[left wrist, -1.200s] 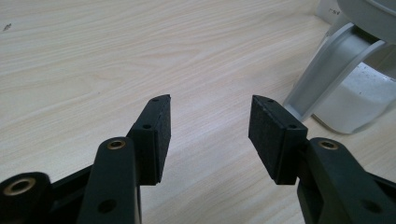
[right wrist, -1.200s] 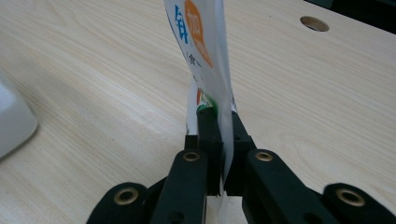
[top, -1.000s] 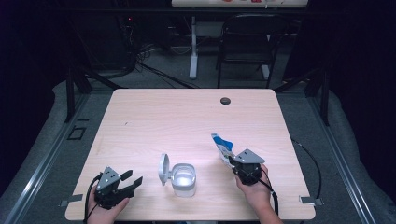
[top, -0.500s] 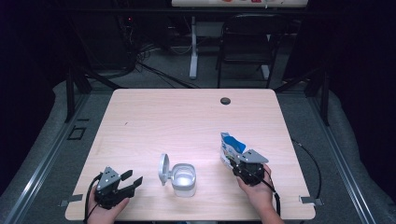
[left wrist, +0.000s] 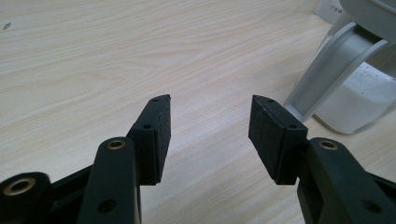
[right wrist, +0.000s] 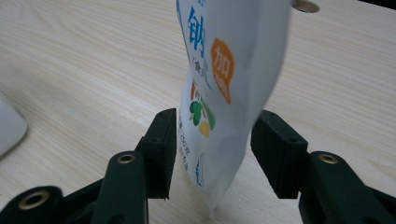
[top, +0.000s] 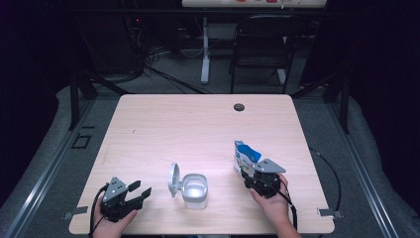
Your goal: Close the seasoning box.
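Your right gripper (right wrist: 212, 140) has just been opening: a second ago it pinched the pouch (top: 243, 157) tilted, low right of centre in the high view; now the pouch stands upright on the table (top: 198, 124). In the right gripper view the pouch (right wrist: 224, 93) sits between the jaws, with gaps at both pads, so no grip. Looks like the set-down is done; the pouch may tip once you back off. Your left gripper (top: 140, 191) at lower left is spread wide, holding nothing. The white container (top: 194, 189) with its lid flipped open sits bottom centre, just beside it.
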`<state>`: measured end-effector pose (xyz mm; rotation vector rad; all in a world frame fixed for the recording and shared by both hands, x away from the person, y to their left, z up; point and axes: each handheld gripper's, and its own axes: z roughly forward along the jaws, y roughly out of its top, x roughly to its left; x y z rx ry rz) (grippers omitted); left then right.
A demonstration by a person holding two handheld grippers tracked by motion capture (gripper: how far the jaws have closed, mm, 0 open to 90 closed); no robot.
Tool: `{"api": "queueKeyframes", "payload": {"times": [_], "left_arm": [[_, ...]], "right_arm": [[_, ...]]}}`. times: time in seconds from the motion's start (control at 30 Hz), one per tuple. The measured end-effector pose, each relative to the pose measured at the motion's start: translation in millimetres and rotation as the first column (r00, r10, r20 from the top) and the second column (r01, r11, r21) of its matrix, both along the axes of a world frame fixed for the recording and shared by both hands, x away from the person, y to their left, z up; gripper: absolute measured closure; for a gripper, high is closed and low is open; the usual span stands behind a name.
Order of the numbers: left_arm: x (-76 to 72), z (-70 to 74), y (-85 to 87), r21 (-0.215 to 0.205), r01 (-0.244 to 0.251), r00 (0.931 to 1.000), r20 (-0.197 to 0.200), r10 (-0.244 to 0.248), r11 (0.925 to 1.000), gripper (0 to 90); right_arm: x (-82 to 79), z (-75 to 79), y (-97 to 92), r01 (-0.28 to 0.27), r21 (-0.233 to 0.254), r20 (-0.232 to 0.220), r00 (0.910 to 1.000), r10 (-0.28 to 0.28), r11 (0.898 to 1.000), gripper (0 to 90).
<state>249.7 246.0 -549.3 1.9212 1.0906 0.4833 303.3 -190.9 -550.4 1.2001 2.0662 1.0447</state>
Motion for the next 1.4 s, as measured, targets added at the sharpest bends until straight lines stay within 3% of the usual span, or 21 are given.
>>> {"api": "queueKeyframes", "payload": {"times": [0.2, 1.0, 1.4], "left_arm": [[-0.6, 1.8, -0.5, 0.011, 0.009, 1.0000, 0.000, -0.009, 0.9999, 49.8], [1.1, 5.9, -0.3, -0.014, 0.008, 0.9999, 0.014, -0.008, 0.9999, 50.3], [-1.6, 11.5, -0.8, -0.034, 0.016, 0.9996, 0.025, -0.015, 0.9993, 53.2]], "right_arm": [[-2.9, 0.3, 0.4, 0.002, 0.013, 0.000, 1.0000, -0.002, 1.000, 47.4], [-21.9, 13.5, 0.4, -0.040, 0.035, 0.035, 0.9987, 0.038, 0.999, 44.0], [-35.9, 13.4, -7.7, -0.037, -0.002, 0.052, 0.9979, 0.037, 0.999, 43.9]]}}
